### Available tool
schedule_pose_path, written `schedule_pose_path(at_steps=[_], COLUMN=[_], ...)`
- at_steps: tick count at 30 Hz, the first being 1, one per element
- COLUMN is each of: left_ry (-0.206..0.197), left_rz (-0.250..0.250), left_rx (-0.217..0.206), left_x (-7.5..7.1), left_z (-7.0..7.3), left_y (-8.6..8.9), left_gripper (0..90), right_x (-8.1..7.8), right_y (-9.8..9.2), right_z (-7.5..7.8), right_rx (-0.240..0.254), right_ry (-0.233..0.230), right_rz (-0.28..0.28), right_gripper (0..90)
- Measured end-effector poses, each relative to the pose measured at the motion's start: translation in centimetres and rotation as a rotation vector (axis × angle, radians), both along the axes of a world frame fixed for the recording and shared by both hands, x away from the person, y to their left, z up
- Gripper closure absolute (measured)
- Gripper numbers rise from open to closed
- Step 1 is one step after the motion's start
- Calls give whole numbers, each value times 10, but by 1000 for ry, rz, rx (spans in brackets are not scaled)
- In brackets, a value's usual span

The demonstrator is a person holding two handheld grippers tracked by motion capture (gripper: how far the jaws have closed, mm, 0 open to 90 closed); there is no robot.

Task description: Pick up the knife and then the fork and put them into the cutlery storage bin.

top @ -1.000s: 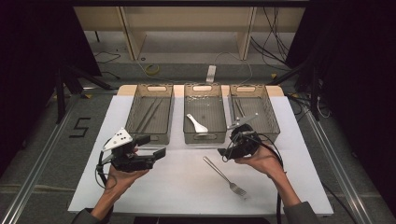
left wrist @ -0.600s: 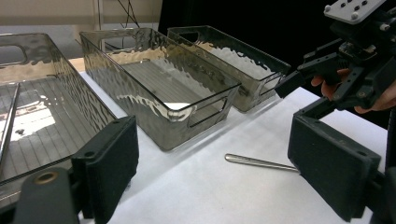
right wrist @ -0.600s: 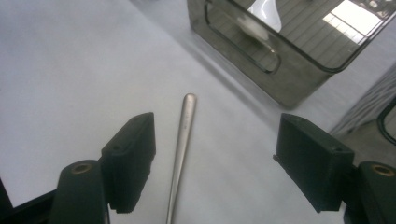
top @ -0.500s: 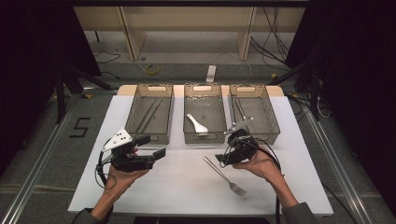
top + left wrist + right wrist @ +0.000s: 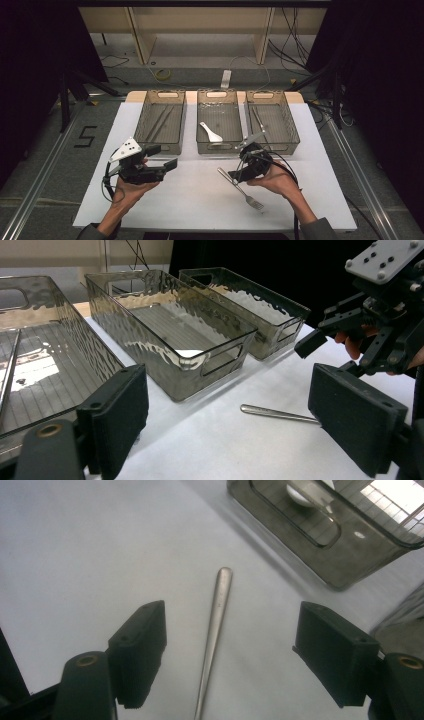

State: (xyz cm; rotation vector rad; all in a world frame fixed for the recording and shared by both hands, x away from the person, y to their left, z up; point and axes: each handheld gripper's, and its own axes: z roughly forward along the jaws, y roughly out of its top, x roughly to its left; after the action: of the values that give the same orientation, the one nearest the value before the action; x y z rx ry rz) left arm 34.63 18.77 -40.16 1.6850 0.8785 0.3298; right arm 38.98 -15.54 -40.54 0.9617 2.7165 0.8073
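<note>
my right gripper [image 5: 230, 655] hangs over the slim silver metal fork [image 5: 239, 187], fingers spread wide astride its handle; fork lies on the white worktop [image 5: 200, 200], 6 o'clock of the middle smoky plastic bin [image 5: 220, 145]. i'd lower squarely, close mid-handle. left gripper [image 5: 225, 425] fingers apart, empty.

This looks like a lab set up for recording handling work. A table [image 5: 150, 210] under a white sheet stands in a dark, curtained bay, with metal rails [image 5: 40, 175] on the grey floor, a number "5" [image 5: 86, 136] marked beside them, loose cables [image 5: 295, 30] trailing behind, and a plain pale wooden frame [image 5: 142, 37] at the back.
</note>
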Motion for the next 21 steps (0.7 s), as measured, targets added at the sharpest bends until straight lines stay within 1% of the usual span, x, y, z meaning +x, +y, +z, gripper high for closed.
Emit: schedule_pose_path(at_steps=[2,6,10,12,18,21], left_ry=[0,-1,0,-1,-1,-1], left_rz=[0,0,-1,0,-1,0], left_rx=[1,2,1,2,1,0], left_x=[0,0,0,0,0,0], left_z=[0,0,0,0,0,0], left_y=[0,0,0,0,0,0], left_gripper=[160,160,160,160,160,160], right_x=[-1,-2,-3,-3,-2,-2], right_y=[1,3,3,4,4,4], right_z=[-1,-4,-6,-9,-17,-20], right_rx=[-4,-21,-34,-43,-74,-77], right_ry=[10,14,34,41,72,80], right_rz=[5,13,17,25,26,37], right_gripper=[305,306,309,310,322,339])
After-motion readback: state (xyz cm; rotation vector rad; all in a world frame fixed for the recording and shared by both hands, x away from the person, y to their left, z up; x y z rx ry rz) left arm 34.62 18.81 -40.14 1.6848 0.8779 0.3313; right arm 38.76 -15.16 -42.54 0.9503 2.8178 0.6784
